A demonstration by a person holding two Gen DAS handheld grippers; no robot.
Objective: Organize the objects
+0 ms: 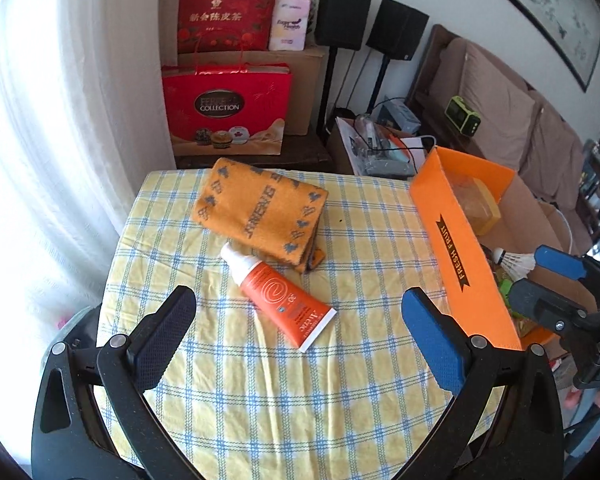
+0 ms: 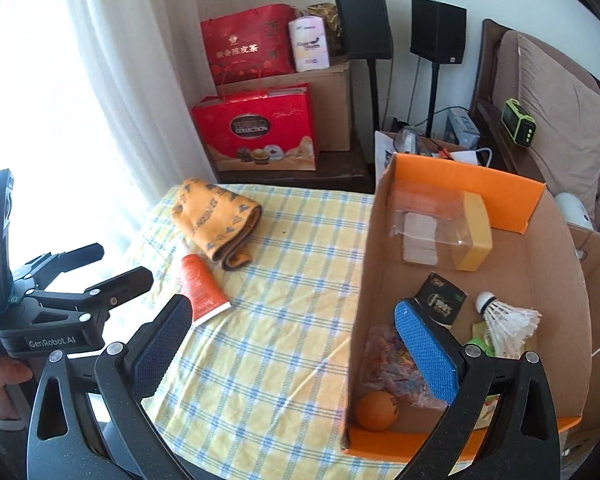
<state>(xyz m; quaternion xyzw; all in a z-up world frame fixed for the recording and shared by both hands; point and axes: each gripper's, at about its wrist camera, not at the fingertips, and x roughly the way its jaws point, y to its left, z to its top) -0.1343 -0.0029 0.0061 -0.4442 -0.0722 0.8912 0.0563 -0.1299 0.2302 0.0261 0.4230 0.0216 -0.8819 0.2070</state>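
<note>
An orange sunscreen tube (image 1: 280, 296) with a white cap lies on the checked tablecloth (image 1: 300, 392), touching a folded orange towel (image 1: 260, 212) behind it. My left gripper (image 1: 298, 294) hovers open over the tube, holding nothing. On the right stands an orange cardboard box (image 2: 460, 178) with a shuttlecock (image 2: 508, 316), an orange ball (image 2: 376, 410), a black packet (image 2: 442, 300), a clear container (image 2: 428, 216) and a yellow block (image 2: 476, 232) inside. My right gripper (image 2: 292, 306) is open and empty, straddling the box's left wall. The tube (image 2: 200, 284) and towel (image 2: 216, 220) lie to its left.
Behind the table stand red gift bags (image 1: 224, 112), cardboard boxes and two black speakers (image 1: 344, 14) on stands. A sofa (image 1: 500, 112) runs along the right. A white curtain (image 1: 60, 140) hangs left. A bag of coloured bands (image 2: 392, 356) lies in the box.
</note>
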